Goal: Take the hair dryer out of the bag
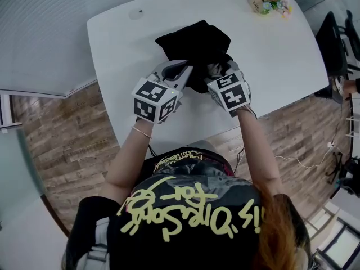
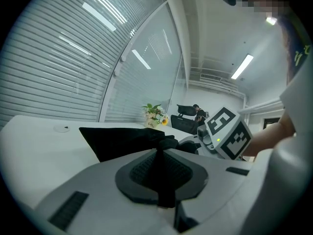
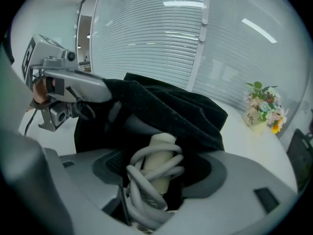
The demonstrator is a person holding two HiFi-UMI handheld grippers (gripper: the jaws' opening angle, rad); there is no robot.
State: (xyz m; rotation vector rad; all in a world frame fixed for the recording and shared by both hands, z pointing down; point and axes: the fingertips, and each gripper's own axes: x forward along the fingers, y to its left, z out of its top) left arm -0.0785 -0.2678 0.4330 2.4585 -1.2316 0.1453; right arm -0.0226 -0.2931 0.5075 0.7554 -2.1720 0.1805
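Dryer (image 3: 160, 148), handle wound in cord (image 3: 145, 181), sits between the wide-apart jaws of our right claw (image 3: 152, 195), at the mouth of the bag (image 3: 181, 106). We keep our left claw (image 2: 163, 177) clamped on a bag fold.

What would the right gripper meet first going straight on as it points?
Probably the hair dryer, its handle wound in grey cord, poking from the black bag; it lies between the open jaws of the right gripper.
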